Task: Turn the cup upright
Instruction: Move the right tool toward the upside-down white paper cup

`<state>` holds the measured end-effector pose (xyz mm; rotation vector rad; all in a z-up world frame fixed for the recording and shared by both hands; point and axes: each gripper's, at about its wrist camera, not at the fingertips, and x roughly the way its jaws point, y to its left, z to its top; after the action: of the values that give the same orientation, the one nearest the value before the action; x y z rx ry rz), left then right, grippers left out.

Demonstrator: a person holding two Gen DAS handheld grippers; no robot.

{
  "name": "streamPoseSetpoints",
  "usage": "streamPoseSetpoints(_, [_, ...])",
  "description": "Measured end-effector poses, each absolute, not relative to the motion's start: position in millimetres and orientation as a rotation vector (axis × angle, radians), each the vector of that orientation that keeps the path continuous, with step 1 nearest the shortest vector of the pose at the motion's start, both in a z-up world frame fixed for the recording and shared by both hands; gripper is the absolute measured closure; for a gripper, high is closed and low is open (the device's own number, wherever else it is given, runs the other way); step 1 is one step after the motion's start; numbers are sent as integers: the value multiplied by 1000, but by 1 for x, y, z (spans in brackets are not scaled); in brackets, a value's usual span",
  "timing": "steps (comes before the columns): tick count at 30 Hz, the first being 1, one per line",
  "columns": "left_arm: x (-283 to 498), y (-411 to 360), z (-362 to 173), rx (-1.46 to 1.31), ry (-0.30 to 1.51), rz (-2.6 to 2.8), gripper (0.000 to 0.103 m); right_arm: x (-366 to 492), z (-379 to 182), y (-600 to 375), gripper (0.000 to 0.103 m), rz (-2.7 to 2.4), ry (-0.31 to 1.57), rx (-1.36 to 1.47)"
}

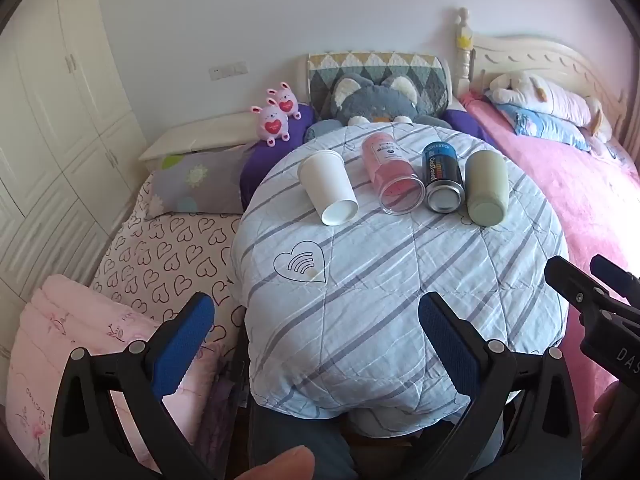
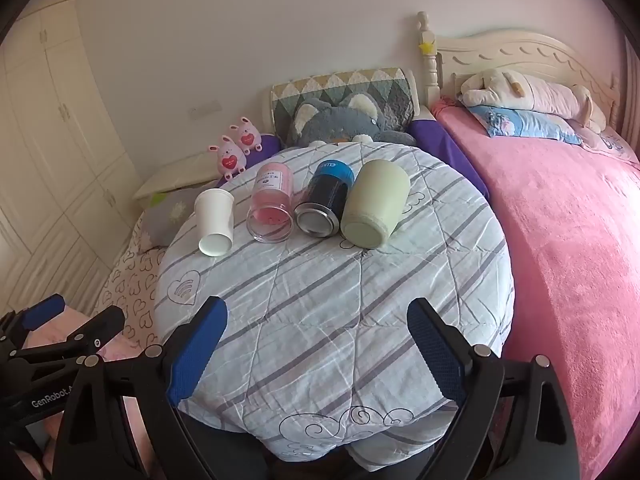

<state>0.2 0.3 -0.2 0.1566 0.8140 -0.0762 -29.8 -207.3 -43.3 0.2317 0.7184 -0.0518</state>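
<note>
Four containers lie on their sides in a row on a round table with a striped cloth (image 1: 400,280), bottoms toward me: a white paper cup (image 1: 327,187) (image 2: 215,222), a clear pink jar (image 1: 394,176) (image 2: 272,204), a dark blue can (image 1: 442,178) (image 2: 326,200) and a pale green cup (image 1: 487,187) (image 2: 374,210). My left gripper (image 1: 316,316) is open and empty over the table's near edge. My right gripper (image 2: 318,320) is open and empty, also at the near edge. The right gripper shows at the right of the left wrist view (image 1: 596,296).
A bed with a pink blanket (image 2: 560,240) lies right of the table. A heart-patterned mattress (image 1: 160,264) and folded pink bedding (image 1: 72,332) lie to the left. A grey plush cat (image 1: 376,100) and two pink bunny toys (image 1: 278,114) sit behind the table. White wardrobes (image 1: 52,120) stand far left.
</note>
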Motion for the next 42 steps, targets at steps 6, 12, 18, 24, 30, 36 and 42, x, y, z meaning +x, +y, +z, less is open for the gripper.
streamPoseSetpoints(6, [0,0,0,160,809,-73,0,-29,-44,-208,10,-51,719,237])
streamPoseSetpoints(12, [0,0,0,158,811,-74,0,-29,-44,-208,10,-48,721,239])
streamPoseSetpoints(18, [0,0,0,157,811,-75,0,-28,-45,-208,10,-48,724,241])
streamPoseSetpoints(24, [0,1,0,158,813,-75,0,-27,-47,-209,10,-48,728,240])
streamPoseSetpoints(30, [5,9,-7,159,816,-74,0,-22,-51,-207,10,-48,737,238])
streamPoseSetpoints(36, [7,8,-11,158,819,-74,0,-20,-52,-207,10,-49,741,238])
streamPoseSetpoints(42, [10,10,-15,157,821,-75,0,-19,-53,-207,10,-49,744,237])
